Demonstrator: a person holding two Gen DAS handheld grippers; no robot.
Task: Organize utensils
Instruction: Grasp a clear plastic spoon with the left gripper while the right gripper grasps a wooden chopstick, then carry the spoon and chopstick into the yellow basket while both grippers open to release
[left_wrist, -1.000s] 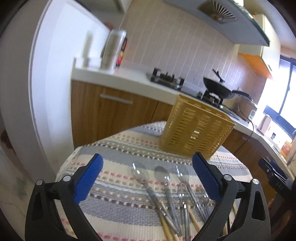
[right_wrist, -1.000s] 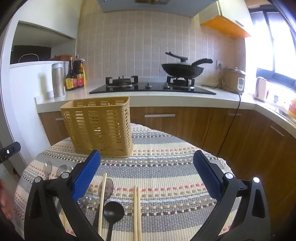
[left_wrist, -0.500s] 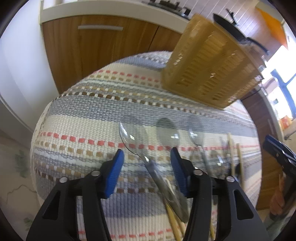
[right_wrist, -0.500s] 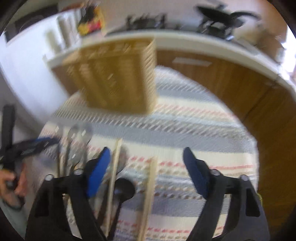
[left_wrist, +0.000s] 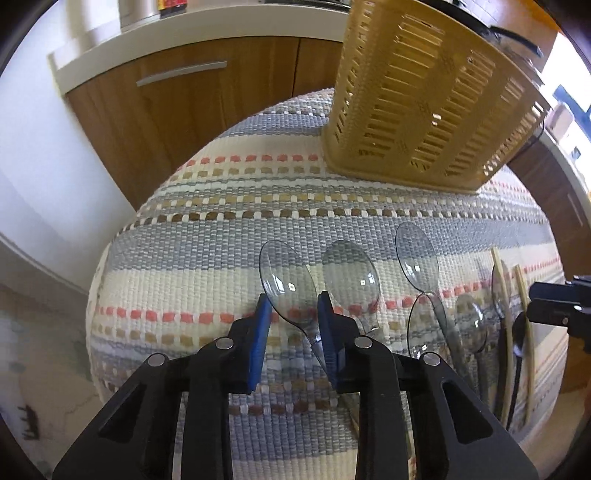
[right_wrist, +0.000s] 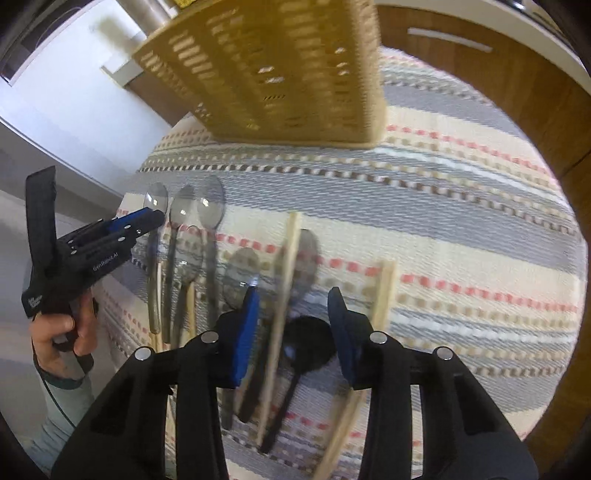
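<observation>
Several clear plastic spoons lie in a row on the striped tablecloth. My left gripper points down at the leftmost clear spoon. Its jaws are closing, with the spoon's bowl and neck between the blue pads; no firm press shows. In the right wrist view my right gripper hangs over a wooden chopstick and a black spoon. Its jaws are closing too, with both pieces between them and not touching the pads. A second chopstick lies just right of it. The yellow slotted basket stands at the far side.
The round table's edge drops off close on the left and near sides. Wooden cabinets and a white counter stand behind the table. A person's hand holds the left gripper at the table's left edge. Bare cloth lies right of the utensils.
Both grippers tipped down toward the table, came closer to the utensils and narrowed their jaws. The left now straddles the leftmost clear spoon; the right straddles a chopstick and the black spoon.
</observation>
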